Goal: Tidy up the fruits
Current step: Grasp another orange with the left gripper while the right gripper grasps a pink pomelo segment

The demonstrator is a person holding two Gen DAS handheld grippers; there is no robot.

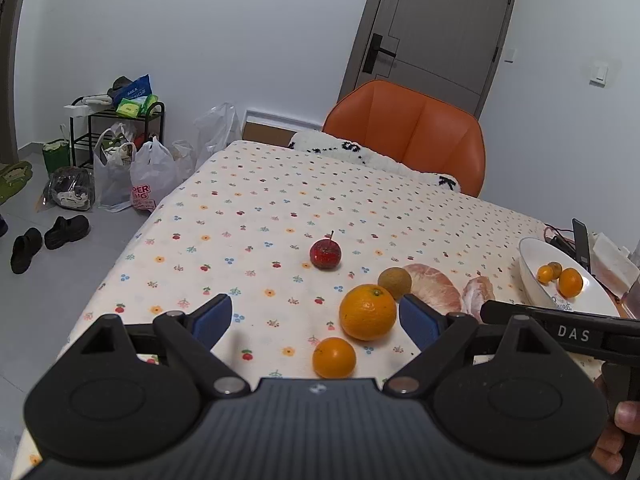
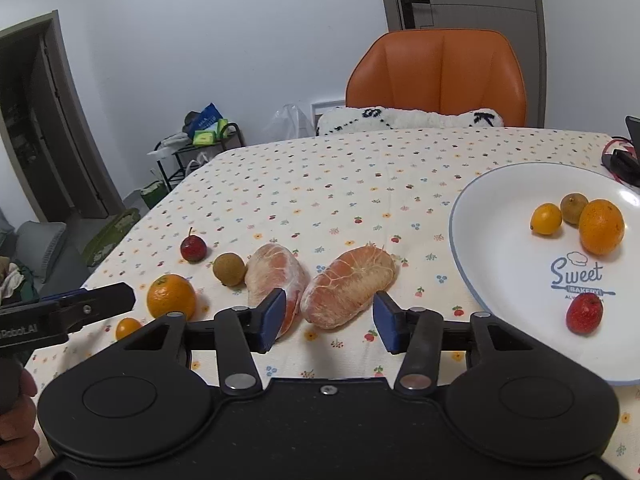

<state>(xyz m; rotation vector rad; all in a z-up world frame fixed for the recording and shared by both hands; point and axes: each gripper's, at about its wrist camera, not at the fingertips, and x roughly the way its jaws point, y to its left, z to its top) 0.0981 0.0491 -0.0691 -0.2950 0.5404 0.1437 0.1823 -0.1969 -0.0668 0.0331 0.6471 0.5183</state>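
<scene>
On the flowered tablecloth lie a big orange [image 1: 367, 312] [image 2: 171, 296], a small orange [image 1: 334, 357] [image 2: 128, 328], a brown round fruit [image 1: 395, 282] [image 2: 229, 269], a small red fruit [image 1: 325, 253] [image 2: 193, 248] and two peeled pomelo pieces [image 2: 276, 280] [image 2: 349, 285]. A white plate [image 2: 500, 216] [image 1: 532, 264] at the right holds two orange fruits, a brown one and a red one [image 2: 584, 313]. My left gripper [image 1: 316, 318] is open, with the big orange just ahead between its blue pads. My right gripper [image 2: 329, 316] is open, its pads on either side of the right pomelo piece's near end.
An orange chair [image 1: 408, 132] [image 2: 436, 76] with a white cushion stands at the table's far side. Dark cables and a device [image 2: 624, 160] lie at the table's right edge. Bags, shoes and a rack [image 1: 116, 152] are on the floor to the left.
</scene>
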